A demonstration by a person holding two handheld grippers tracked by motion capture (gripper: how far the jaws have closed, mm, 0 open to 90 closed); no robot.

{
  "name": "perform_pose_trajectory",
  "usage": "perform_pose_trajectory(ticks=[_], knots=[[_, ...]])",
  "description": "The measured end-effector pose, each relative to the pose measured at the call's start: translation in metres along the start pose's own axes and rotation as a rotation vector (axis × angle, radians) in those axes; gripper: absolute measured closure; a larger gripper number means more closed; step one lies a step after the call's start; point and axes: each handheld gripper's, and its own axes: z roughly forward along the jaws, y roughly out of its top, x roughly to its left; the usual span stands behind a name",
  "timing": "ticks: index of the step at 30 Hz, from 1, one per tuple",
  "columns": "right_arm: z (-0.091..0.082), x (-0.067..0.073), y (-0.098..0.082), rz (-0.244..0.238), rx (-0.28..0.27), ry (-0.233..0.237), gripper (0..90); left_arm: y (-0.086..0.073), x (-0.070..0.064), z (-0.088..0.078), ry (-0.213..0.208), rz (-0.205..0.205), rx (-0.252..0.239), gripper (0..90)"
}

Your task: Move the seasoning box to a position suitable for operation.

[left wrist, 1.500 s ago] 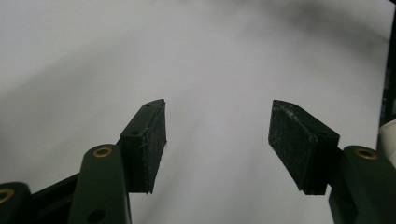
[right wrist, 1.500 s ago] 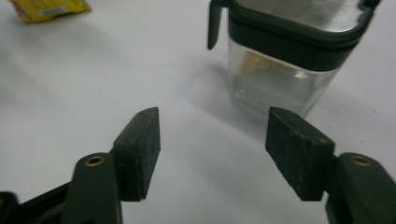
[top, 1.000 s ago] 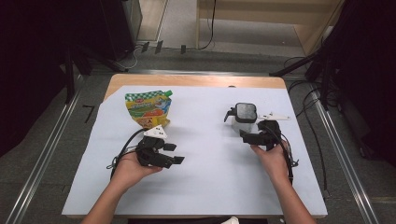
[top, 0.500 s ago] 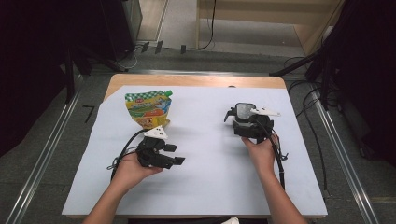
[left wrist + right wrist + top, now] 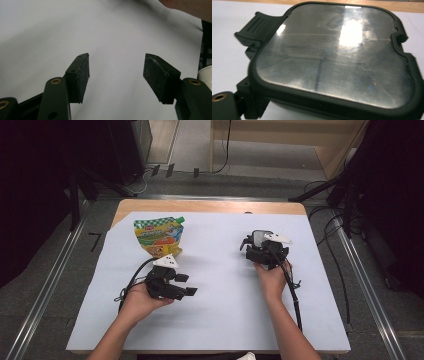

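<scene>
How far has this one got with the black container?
Early stage. Nothing looks done: the snack pouch lies untouched on the white sheet. In hand: the right gripper is at the black clear-lidded container, its lid shut; a grip can't be confirmed. The left gripper rests open, holding nothing. All handling is left.

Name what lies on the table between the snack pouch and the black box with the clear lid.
Nothing: in the high view the white table cover is bare between the snack pouch and the black box.
</scene>
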Motion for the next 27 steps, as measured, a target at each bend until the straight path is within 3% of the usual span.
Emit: perform_pose_trajectory(ticks=[3, 7, 8, 20, 27], knots=[[0.003, 0.001, -0.001, 0.019, -0.024, -0.013, 9.1, 0.0, 0.001, 0.001, -0.003, 0.0, 0.004, 38.5], [0.006, 0.004, -0.003, 0.0, -0.028, -0.042, 9.3, 0.0, 0.0, 0.001, -0.002, 0.001, 0.006, 38.5], [0.007, 0.006, -0.004, -0.009, -0.034, -0.069, 12.4, 0.0, 0.0, 0.001, -0.001, 0.001, 0.005, 38.4], [0.005, 0.0, -0.002, -0.022, -0.015, -0.037, 14.4, 0.0, 0.001, 0.0, 0.006, 0.001, 0.0, 38.5], [-0.001, -0.005, 0.004, 0.005, 0.0, -0.009, 14.7, -0.001, 0.005, 0.0, 0.018, -0.025, -0.002, 38.5]])
